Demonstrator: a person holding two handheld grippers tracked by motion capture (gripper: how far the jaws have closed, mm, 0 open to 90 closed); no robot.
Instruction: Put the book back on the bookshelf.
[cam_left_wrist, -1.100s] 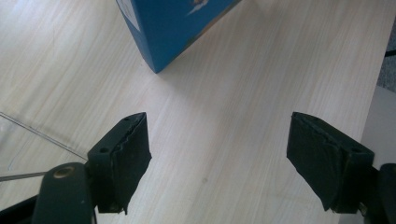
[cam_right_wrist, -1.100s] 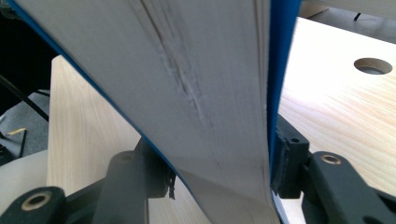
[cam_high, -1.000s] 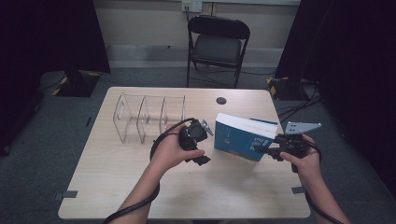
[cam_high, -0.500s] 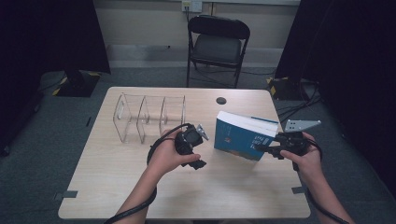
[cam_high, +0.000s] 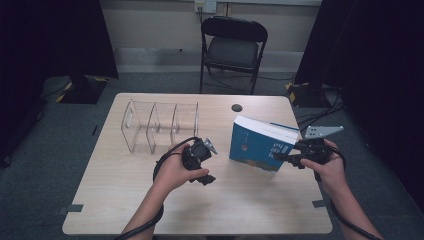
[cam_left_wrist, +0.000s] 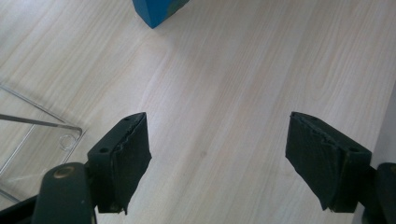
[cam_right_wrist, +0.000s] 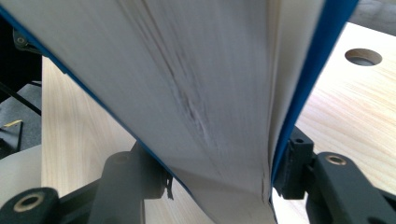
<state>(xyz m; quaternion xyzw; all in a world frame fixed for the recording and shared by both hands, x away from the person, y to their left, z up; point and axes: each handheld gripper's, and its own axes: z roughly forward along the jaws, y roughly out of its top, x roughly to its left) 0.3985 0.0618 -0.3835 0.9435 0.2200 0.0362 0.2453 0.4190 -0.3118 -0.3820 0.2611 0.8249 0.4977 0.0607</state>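
A clear acrylic rack (cam_high: 159, 125) with upright dividers stands on the pale wooden surface (cam_high: 250, 200), toward its far left part. Right of the rack, near the far edge, a round dark hole (cam_high: 237, 107) sits in the surface. Beyond the rack, on the grey floor, stands a black folding chair (cam_high: 232, 50).

The left gripper (cam_high: 209, 146) hangs low, its jaws wide apart with nothing between them. The right gripper (cam_high: 280, 157) points left, level, its jaws just opening yet still pressed on the book (cam_high: 260, 145) between them.
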